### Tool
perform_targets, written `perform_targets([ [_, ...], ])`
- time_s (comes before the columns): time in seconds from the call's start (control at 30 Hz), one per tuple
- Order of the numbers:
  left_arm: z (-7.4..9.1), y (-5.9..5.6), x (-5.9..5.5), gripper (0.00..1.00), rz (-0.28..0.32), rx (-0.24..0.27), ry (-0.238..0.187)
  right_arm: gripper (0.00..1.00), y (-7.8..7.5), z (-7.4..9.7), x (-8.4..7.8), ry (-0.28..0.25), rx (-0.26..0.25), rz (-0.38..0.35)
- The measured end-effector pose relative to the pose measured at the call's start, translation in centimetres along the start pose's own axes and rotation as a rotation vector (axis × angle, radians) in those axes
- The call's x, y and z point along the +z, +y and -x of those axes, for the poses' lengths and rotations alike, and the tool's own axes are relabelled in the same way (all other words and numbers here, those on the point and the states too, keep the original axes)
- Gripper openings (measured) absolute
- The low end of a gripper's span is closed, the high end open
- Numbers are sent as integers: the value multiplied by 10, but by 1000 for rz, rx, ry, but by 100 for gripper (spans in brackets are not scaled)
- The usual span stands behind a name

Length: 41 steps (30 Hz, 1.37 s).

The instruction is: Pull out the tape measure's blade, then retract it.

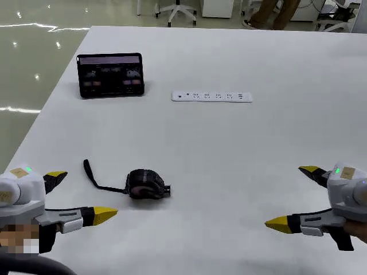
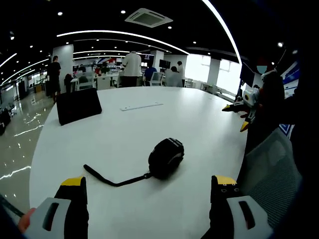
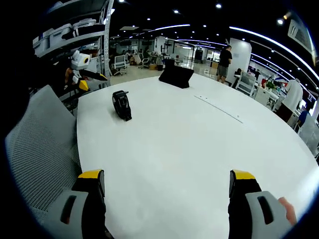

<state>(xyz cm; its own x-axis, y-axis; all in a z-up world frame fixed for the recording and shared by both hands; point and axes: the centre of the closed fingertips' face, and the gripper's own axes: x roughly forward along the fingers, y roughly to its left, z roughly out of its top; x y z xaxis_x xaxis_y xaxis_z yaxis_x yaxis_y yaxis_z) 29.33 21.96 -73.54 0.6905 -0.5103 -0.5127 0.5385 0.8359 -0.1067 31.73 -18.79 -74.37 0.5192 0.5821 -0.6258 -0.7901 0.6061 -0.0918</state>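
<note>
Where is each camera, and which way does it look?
Head view: on the person's head, looking down at the table, tape measure, left gripper and right gripper.
Left gripper view: on the left gripper, facing the tape measure past its open jaws.
Right gripper view: on the right gripper, facing across the table, jaws open.
Shared: all three see the tape measure.

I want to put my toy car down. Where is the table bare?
The biggest bare patch lies between the tape measure and the right tongs, up to the power strip. The table beyond the strip is bare too. Most crowded: the left, by the tape measure and the left tongs.
</note>
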Motion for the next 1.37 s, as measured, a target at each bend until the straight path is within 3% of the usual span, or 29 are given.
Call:
perform_targets([
  [0.13, 4, 2, -5, 100, 0, 5, 5, 100, -5, 15, -10, 10, -8, -48],
  [0.37, 7, 2, -14, 100, 5, 11, 10, 99, -4, 30, -28, 38, -25, -59],
  [0.77, 13, 5, -12, 100, 9, 17, 6, 100, 1, 30, -35, 47, -20, -77],
  [1.37, 14, 9, -9, 100, 8, 12, 2, 100, 4, 30, -32, 50, -6, -67],
])
